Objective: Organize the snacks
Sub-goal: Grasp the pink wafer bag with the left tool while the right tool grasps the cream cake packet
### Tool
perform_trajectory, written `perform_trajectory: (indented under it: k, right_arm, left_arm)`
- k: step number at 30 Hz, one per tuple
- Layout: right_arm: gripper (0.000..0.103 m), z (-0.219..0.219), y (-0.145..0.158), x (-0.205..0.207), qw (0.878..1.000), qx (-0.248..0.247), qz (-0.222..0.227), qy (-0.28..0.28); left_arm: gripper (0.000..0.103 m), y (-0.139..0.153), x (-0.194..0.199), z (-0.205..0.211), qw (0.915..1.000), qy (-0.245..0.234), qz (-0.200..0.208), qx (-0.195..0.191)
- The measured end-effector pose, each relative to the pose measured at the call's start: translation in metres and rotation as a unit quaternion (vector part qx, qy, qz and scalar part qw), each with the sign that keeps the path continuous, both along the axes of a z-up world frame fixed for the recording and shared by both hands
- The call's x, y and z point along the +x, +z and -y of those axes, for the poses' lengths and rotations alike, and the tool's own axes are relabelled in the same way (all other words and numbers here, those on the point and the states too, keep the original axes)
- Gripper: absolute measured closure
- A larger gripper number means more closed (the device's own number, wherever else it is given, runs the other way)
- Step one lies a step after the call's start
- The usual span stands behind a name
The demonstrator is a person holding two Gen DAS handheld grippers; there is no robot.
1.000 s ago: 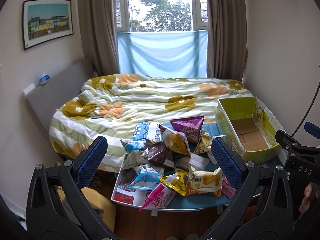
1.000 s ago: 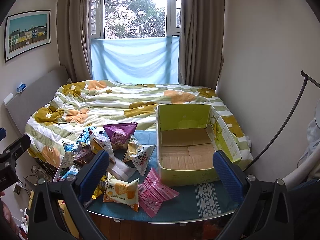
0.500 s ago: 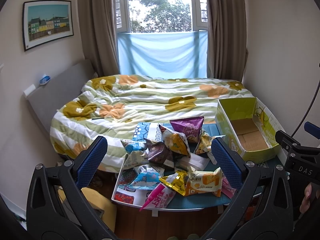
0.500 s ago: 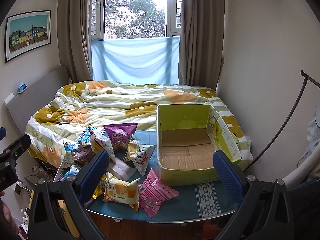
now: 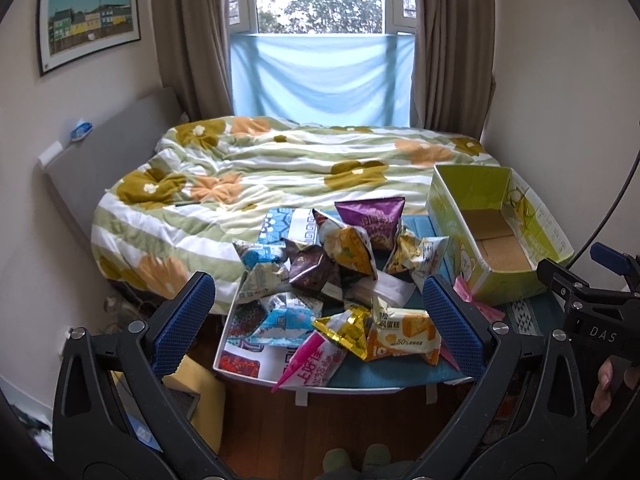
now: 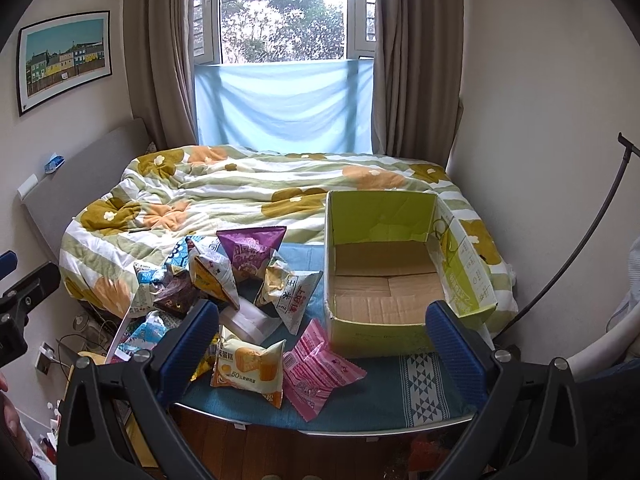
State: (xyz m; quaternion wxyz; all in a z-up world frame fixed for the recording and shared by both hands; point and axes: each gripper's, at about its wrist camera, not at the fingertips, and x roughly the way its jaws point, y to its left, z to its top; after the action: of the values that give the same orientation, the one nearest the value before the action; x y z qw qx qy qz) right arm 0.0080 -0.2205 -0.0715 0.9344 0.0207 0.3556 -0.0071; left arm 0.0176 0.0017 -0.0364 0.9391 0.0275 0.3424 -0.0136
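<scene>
A pile of snack bags lies on a small table with a teal cloth (image 6: pixel 400 396) at the foot of a bed. It includes a purple bag (image 5: pixel 372 220) (image 6: pixel 250 250), an orange cake pack (image 5: pixel 404 340) (image 6: pixel 250 368), a pink bag (image 6: pixel 316 368) and a brown bag (image 5: pixel 314 270). An empty green cardboard box (image 6: pixel 376 336) (image 5: pixel 496 280) stands right of the pile. My left gripper (image 5: pixel 318 328) is open and empty, held back from the pile. My right gripper (image 6: pixel 324 352) is open and empty, in front of the box and pink bag.
The bed with a flowered quilt (image 5: pixel 280 172) lies behind the table. A wall stands close on the right (image 6: pixel 540 120). Wooden floor (image 5: pixel 340 420) lies below the table's front edge. The right gripper's body (image 5: pixel 592 320) shows at the left wrist view's right edge.
</scene>
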Motion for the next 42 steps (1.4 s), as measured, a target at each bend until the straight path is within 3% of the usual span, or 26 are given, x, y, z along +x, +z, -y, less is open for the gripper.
perform_trajectory:
  k: [7, 14, 22, 26, 28, 33, 42]
  right_arm:
    - [0.000, -0.008, -0.054, 0.017, 0.998, 0.005, -0.051, 0.028]
    - [0.000, -0.034, -0.110, 0.036, 0.995, 0.020, -0.095, 0.024]
    - [0.000, -0.062, -0.159, 0.058, 0.992, 0.026, -0.125, 0.010]
    - [0.000, -0.071, -0.175, 0.068, 0.990, 0.025, -0.137, 0.001]
    - [0.000, -0.075, -0.182, 0.073, 0.989, 0.024, -0.143, -0.006]
    - [0.000, -0.082, -0.195, 0.081, 0.987, 0.032, -0.154, -0.017]
    - [0.000, -0.093, -0.207, 0.094, 0.986, 0.024, -0.159, -0.043]
  left_arm:
    - [0.001, -0.071, 0.013, -0.005, 0.9975, -0.031, -0.063, 0.007]
    - [0.001, -0.151, 0.045, -0.017, 0.9883, -0.074, -0.131, 0.024]
    - [0.001, -0.206, 0.070, -0.024, 0.9758, -0.126, -0.176, 0.031]
    - [0.014, -0.227, 0.081, -0.023, 0.9692, -0.143, -0.199, 0.026]
    - [0.015, -0.235, 0.085, -0.020, 0.9666, -0.151, -0.205, 0.028]
    - [0.041, -0.255, 0.094, -0.014, 0.9563, -0.170, -0.236, 0.029]
    - [0.054, -0.262, 0.103, -0.015, 0.9527, -0.183, -0.242, 0.024]
